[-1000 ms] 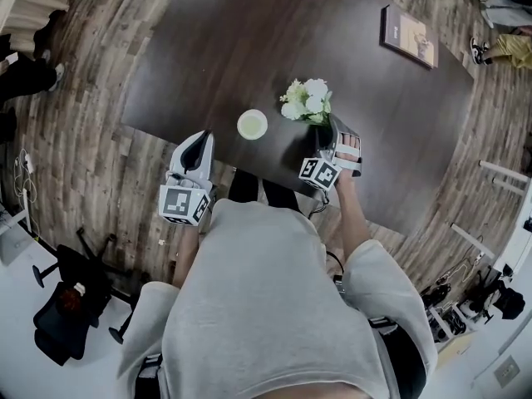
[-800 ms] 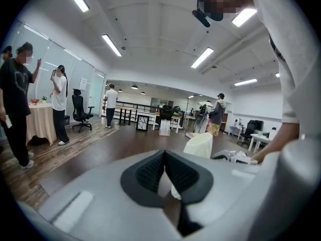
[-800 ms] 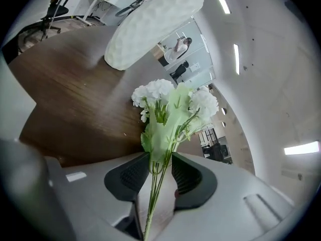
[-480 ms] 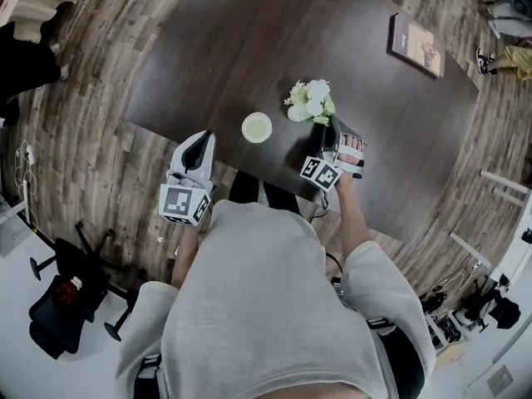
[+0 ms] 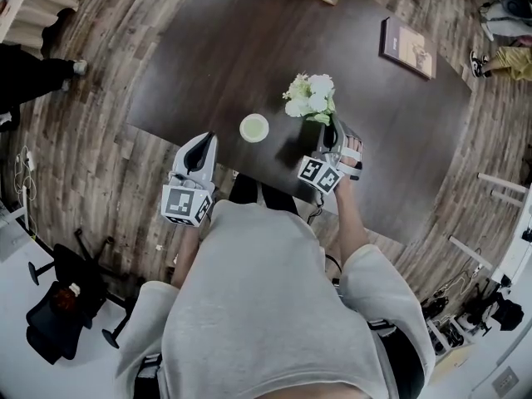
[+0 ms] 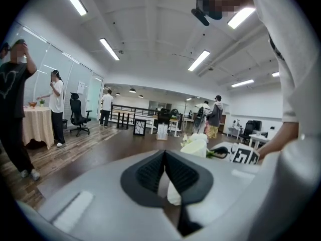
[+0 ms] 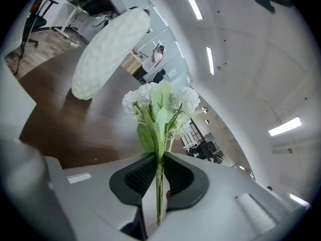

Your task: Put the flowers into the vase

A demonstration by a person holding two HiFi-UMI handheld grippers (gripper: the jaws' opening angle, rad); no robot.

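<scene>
1. The flowers (image 5: pixel 309 98), a small white bunch with green leaves, are held upright over the table, just right of the vase (image 5: pixel 253 127) and not touching it.
2. The stems (image 7: pixel 159 195) are pinched between the pads of the right gripper (image 7: pixel 159 157). Its jaws are nearly together with only the stems between them, and the blooms stand above the fingertips.
3. The vase is seen as a pale round mouth from above and as a white textured body in the right gripper view (image 7: pixel 108 51). It stands on the table, and nothing can be seen in it.
4. Step judged: grasp done, carry to the vase in hand, insertion not yet done.
5. Next move, as judged: the stem ends are to be brought over the mouth, lined up vertically and lowered in, and the grip released only once the stems are inside. The mouth looks small, so a snag on the rim is the risk.
6. The left gripper (image 5: pixel 199 144) is parked at the table's near edge, left of the vase. Its jaws are fully together with nothing held.
7. The table (image 5: pixel 208 48) is dark wood and mostly bare. A flat book-like item (image 5: pixel 407 40) lies at the far right.
8. The room has a plank floor (image 5: pixel 75 140), an office chair (image 5: pixel 58 306) and ceiling strip lights (image 6: pixel 113 49). People are standing in the background.
</scene>
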